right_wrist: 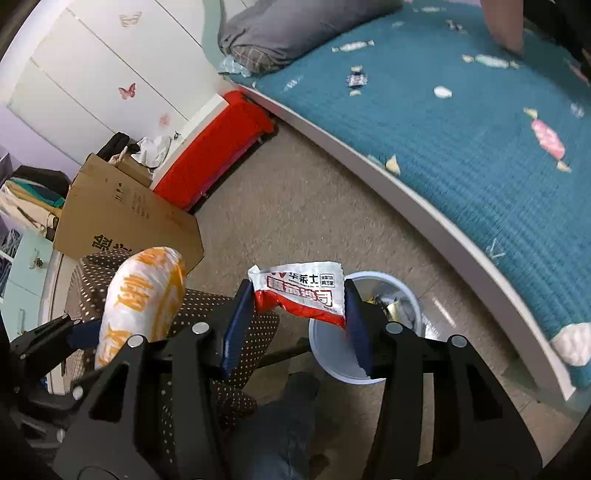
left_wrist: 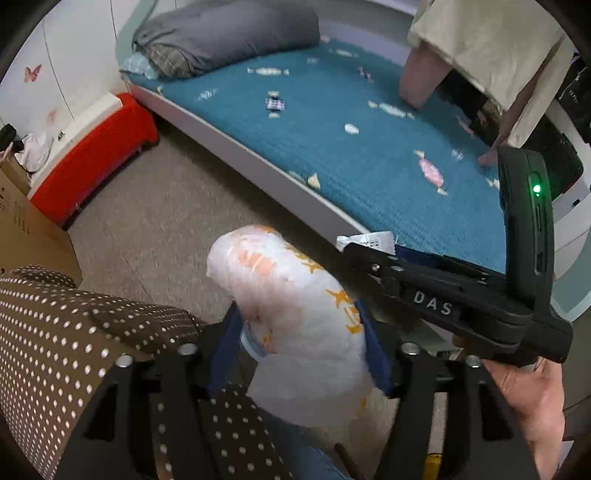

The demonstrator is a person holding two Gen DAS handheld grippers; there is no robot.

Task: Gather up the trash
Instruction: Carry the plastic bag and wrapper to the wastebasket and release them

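Observation:
My left gripper [left_wrist: 303,343] is shut on a crumpled white plastic bag with orange print [left_wrist: 291,317], held above the floor; the bag also shows in the right wrist view [right_wrist: 144,299]. My right gripper [right_wrist: 299,314] is shut on a red and white food wrapper [right_wrist: 303,291], held just above a white trash bin [right_wrist: 332,365] that has some litter in it. The right gripper also shows in the left wrist view [left_wrist: 369,251], to the right of the bag.
A bed with a teal candy-print cover [left_wrist: 351,122] runs along the right, with a grey duvet [left_wrist: 225,33] at its head. A brown dotted chair [left_wrist: 55,332], a cardboard box [right_wrist: 122,218] and a red bench [right_wrist: 218,151] stand on the left. Beige floor [right_wrist: 295,206] lies between. A person [left_wrist: 491,48] stands by the bed.

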